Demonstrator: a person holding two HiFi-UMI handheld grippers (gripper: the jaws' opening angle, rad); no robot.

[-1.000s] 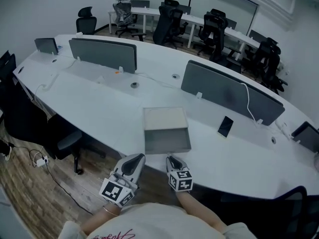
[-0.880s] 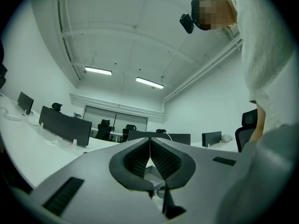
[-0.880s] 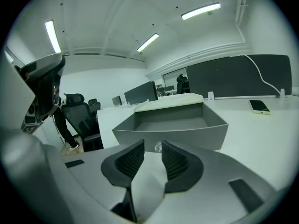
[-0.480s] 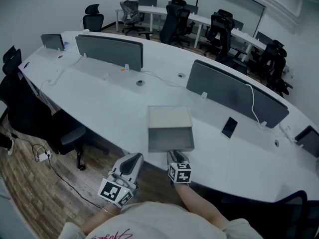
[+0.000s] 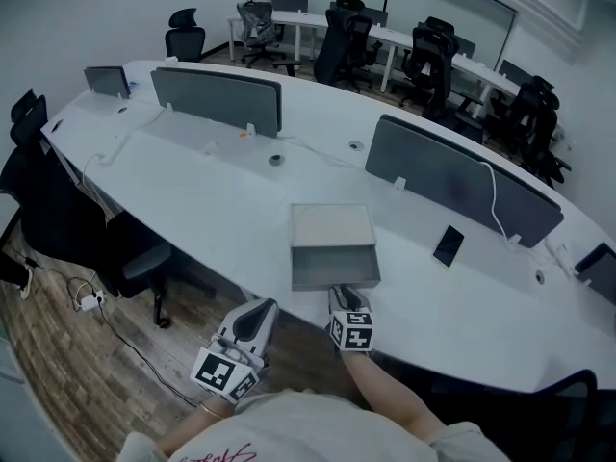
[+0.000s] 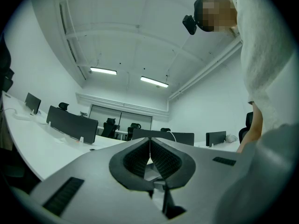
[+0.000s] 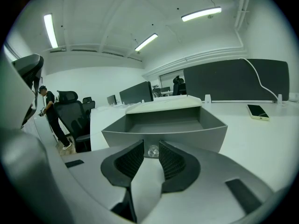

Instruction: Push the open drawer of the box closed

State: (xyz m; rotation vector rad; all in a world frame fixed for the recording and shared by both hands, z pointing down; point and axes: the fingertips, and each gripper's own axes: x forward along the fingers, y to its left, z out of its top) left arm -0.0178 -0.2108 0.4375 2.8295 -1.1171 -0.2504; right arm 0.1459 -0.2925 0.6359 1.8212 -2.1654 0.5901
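A pale box (image 5: pixel 331 225) lies on the white table (image 5: pixel 192 200), its grey drawer (image 5: pixel 334 268) pulled out toward me. In the right gripper view the drawer front (image 7: pixel 187 136) fills the middle, with a small clear knob (image 7: pixel 153 150) showing in the gap between the jaws. My right gripper (image 5: pixel 340 292) sits right at the drawer front, jaws slightly open (image 7: pixel 151 146) either side of the knob. My left gripper (image 5: pixel 265 306) hangs off the table's near edge, left of the drawer, shut and empty (image 6: pixel 149 146), aimed over the table.
A phone (image 5: pixel 448 245) lies right of the box. Grey desk screens (image 5: pixel 217 99) (image 5: pixel 457 181) stand behind it, with a white cable running over the right one. A dark office chair (image 5: pixel 135 258) stands at the table's left edge.
My right gripper has moved forward from the table edge up to the drawer front. The left gripper has stayed about where it was. The drawer looks no further in.
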